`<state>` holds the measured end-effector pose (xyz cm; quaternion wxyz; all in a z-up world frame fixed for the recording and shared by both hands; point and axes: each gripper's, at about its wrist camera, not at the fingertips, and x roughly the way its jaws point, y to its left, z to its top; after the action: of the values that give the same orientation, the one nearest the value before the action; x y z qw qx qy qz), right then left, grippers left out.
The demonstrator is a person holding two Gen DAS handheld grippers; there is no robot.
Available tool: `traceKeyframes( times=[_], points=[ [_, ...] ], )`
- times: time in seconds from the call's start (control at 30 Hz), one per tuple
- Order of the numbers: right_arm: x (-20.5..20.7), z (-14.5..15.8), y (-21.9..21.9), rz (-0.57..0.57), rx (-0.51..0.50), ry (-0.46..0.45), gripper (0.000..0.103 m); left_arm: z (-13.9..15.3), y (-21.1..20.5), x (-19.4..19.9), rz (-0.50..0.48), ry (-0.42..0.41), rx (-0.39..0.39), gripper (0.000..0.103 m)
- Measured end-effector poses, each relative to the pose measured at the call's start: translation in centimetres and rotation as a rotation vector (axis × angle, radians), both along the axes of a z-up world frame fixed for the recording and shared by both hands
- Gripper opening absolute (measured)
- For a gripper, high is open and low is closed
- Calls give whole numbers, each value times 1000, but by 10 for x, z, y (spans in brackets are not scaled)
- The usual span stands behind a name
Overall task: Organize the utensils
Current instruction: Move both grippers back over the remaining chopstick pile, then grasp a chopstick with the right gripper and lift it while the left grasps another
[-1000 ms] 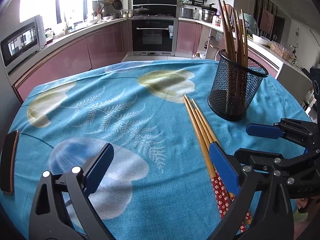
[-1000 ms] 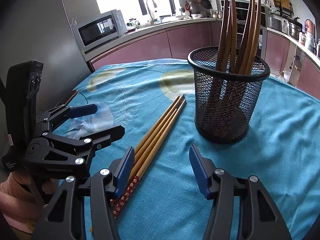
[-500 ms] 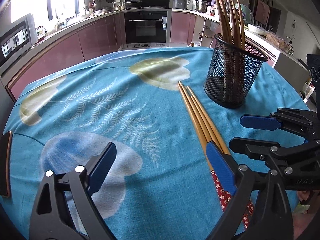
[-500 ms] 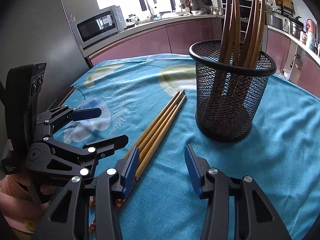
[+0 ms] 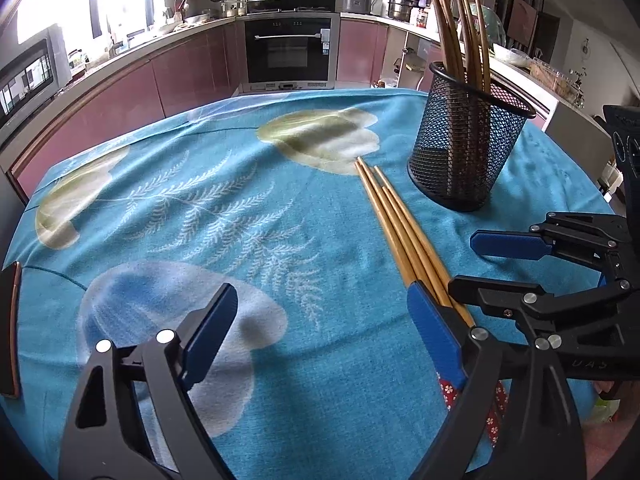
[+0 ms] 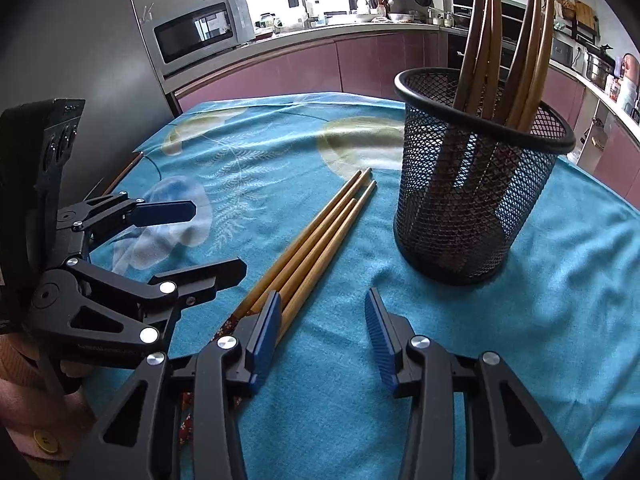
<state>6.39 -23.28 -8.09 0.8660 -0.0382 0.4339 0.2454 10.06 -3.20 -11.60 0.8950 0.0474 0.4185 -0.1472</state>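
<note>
On the round table under its blue leaf-printed tablecloth (image 5: 240, 208), the task looks partly done: the black wire-mesh cup (image 6: 476, 196) at the far right already holds several upright brown wooden utensils (image 6: 496, 48), while four loose bamboo chopsticks with red flowered ends (image 6: 316, 248) lie flat just left of it, yet to be stowed. The left gripper (image 5: 320, 334) stands wide, closing slightly on nothing. The right gripper (image 6: 324, 336) is narrower and closing; its left pad sits at the chopsticks, gripping nothing.
</note>
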Motion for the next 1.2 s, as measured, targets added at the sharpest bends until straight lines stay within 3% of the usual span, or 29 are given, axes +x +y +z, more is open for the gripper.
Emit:
traceKeyframes(
  times=[0.17,0.27,0.63,0.77,1.2],
  points=[
    [2,0,-4,-22,-24,4,39,-3,-3,3,-16,17,-3,81],
    [2,1,-10,-10,46,34,39,-3,-5,4,-31,18,-5,81],
    [1,0,6,1,-38,-3,39,-3,2,8,-25,27,-14,81],
    [2,-2,1,-14,-60,4,30,-2,-2,9,-50,30,-27,80],
    [1,-1,-12,-23,-19,19,30,-7,-18,23,-65,58,-6,77]
  ],
)
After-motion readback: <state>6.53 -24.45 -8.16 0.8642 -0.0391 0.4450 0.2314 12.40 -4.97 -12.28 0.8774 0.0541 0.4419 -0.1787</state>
